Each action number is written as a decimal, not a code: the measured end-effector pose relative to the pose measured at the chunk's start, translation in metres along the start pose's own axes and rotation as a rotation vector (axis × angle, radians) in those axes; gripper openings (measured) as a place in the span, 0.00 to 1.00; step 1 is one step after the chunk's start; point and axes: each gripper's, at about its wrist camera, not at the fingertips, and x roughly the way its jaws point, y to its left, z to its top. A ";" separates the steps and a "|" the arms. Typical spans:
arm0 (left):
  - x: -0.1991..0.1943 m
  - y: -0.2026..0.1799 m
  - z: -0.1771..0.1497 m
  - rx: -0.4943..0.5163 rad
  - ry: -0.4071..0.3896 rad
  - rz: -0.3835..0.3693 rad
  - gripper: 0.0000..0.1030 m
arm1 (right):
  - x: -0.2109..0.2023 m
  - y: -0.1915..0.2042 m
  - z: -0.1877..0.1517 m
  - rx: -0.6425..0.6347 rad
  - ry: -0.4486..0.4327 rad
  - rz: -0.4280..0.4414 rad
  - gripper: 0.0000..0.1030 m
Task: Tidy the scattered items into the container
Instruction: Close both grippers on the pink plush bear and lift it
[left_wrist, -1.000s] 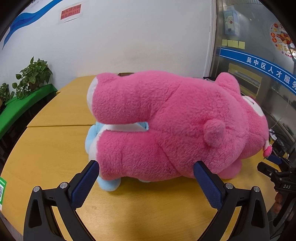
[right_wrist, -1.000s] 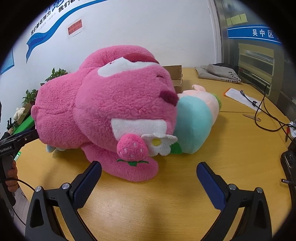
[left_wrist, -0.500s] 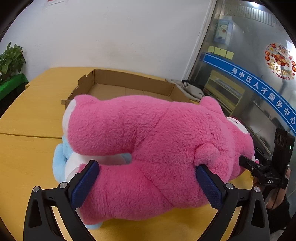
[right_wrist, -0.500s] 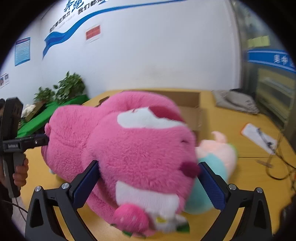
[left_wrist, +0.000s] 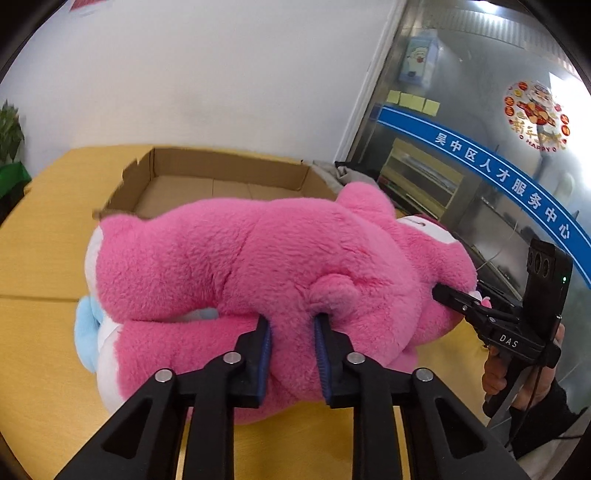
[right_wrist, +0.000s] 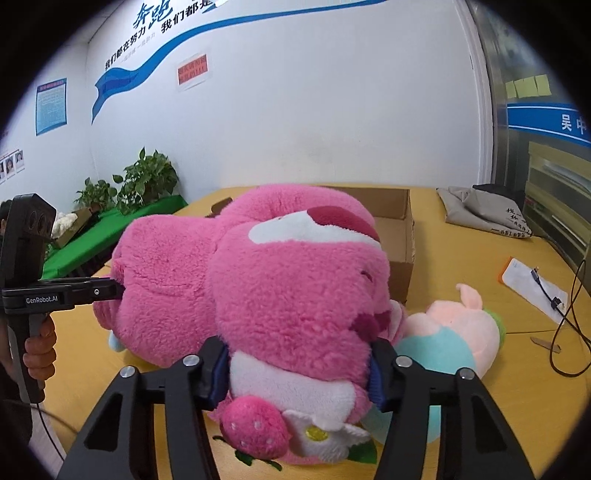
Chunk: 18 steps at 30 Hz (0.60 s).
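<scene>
A big pink plush bear (left_wrist: 258, 251) lies on its side on the yellow table, in front of an open cardboard box (left_wrist: 221, 166). My left gripper (left_wrist: 291, 332) is shut on a pinch of its fur just below the small tail. In the right wrist view the bear's head (right_wrist: 288, 280) fills the middle. My right gripper (right_wrist: 299, 365) is closing on the white muzzle, pads pressing into the plush above the strawberry. A light blue plush (left_wrist: 86, 325) peeks out from under the bear's legs. A smaller pink and teal plush (right_wrist: 450, 332) lies against the bear's head.
The box wall (right_wrist: 400, 236) stands right behind the bear. A grey cloth bag (right_wrist: 484, 214), a paper sheet (right_wrist: 532, 288) and a black cable (right_wrist: 565, 317) lie at the right. Potted plants (right_wrist: 147, 181) stand at the far left. A person's hand (right_wrist: 38, 347) holds the other handle.
Both grippers went from wide open around the bear to closed on it. Both views rose and tilted, and the cardboard box came into sight behind the bear.
</scene>
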 end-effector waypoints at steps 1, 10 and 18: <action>-0.007 -0.005 0.006 0.015 -0.020 0.005 0.15 | -0.005 0.000 0.005 0.006 -0.015 0.008 0.51; -0.008 -0.025 0.139 0.172 -0.182 0.027 0.15 | -0.013 -0.023 0.099 0.047 -0.217 0.042 0.50; 0.155 0.023 0.276 0.130 0.016 0.081 0.15 | 0.117 -0.091 0.215 0.122 -0.188 -0.067 0.53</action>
